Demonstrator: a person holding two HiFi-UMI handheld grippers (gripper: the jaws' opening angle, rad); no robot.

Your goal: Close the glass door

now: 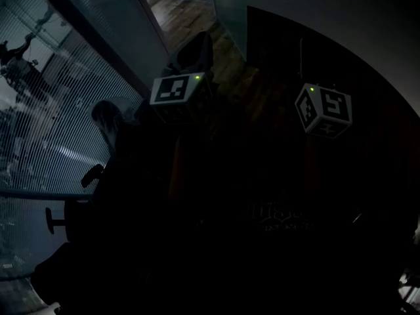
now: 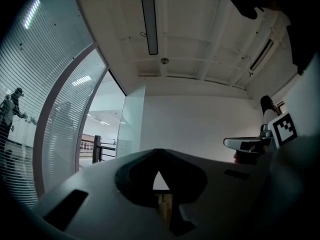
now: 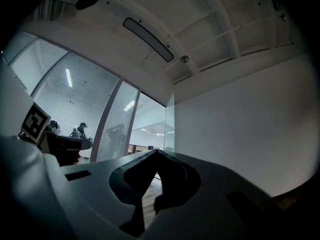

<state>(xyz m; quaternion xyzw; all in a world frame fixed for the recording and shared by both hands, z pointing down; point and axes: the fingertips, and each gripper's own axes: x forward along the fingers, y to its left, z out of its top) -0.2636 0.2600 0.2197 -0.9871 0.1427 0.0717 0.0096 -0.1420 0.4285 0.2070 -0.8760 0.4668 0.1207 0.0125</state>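
Both grippers are held side by side, tipped slightly above level, facing the glass door (image 2: 133, 126) ahead — its pane stands open beside the white wall (image 2: 200, 124). The left gripper (image 2: 159, 154) and right gripper (image 3: 156, 154) are well short of the door — jaws closed together, holding nothing.
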